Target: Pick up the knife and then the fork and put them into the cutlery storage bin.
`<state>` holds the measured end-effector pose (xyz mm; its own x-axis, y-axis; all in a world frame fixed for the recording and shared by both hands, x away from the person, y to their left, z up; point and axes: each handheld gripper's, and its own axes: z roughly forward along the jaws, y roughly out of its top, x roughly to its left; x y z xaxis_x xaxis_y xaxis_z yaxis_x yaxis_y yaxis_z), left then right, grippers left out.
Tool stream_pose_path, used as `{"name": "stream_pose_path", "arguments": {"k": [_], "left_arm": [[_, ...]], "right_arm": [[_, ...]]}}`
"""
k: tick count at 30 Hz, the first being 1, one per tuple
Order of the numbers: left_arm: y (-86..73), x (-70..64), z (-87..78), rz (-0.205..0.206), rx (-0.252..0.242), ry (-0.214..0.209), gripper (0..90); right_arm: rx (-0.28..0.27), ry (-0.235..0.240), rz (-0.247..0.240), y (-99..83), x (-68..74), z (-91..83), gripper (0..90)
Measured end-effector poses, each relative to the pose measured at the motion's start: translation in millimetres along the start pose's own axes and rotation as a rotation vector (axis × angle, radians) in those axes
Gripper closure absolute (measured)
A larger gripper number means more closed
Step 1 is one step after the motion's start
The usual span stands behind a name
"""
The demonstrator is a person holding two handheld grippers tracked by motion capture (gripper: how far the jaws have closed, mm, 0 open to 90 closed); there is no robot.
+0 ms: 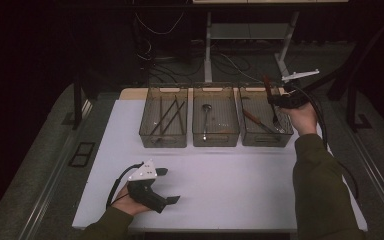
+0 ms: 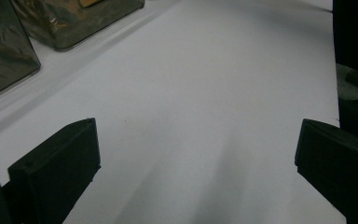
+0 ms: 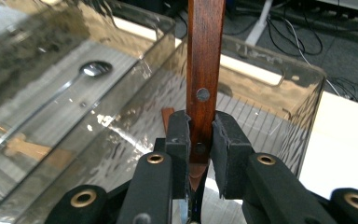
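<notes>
The left tool (image 1: 167, 186) rests on the white bench (image 1: 240, 185), jaws wide apart and empty. Over the rightmost clear bin (image 1: 286, 131), the right tool (image 3: 200, 140) stands clamped on a wooden-handled utensil (image 3: 204, 70) held upright. Sorting looks underway; next, lower and release it inside.

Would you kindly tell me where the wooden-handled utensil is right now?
In the high view, the wooden-handled utensil stands upright, clamped in the right gripper over the right-hand bin, at the table's far right.
</notes>
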<state>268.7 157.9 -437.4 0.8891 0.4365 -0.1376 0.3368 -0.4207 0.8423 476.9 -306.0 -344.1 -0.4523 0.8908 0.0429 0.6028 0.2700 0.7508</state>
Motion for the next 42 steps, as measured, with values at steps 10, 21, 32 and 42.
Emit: {"name": "stream_pose_path", "arguments": {"k": [10,21,32,42], "left_arm": [[0.0,-0.4,0.3,0.006,0.004,0.001,0.0],[-0.1,0.1,0.6,0.006,0.004,0.001,0.0],[0.0,0.5,0.7,0.009,0.008,0.007,0.0],[1.3,3.7,1.8,0.007,0.006,0.014,0.0]], "right_arm": [[0.098,-0.006,-0.041,-8.2,8.0,20.5,77.6],[0.182,0.021,-0.072,-18.9,11.8,37.1,76.2],[0.217,0.056,-0.014,-22.7,9.7,38.2,46.8],[0.095,0.108,-0.011,-22.6,14.1,14.3,32.6]]}}
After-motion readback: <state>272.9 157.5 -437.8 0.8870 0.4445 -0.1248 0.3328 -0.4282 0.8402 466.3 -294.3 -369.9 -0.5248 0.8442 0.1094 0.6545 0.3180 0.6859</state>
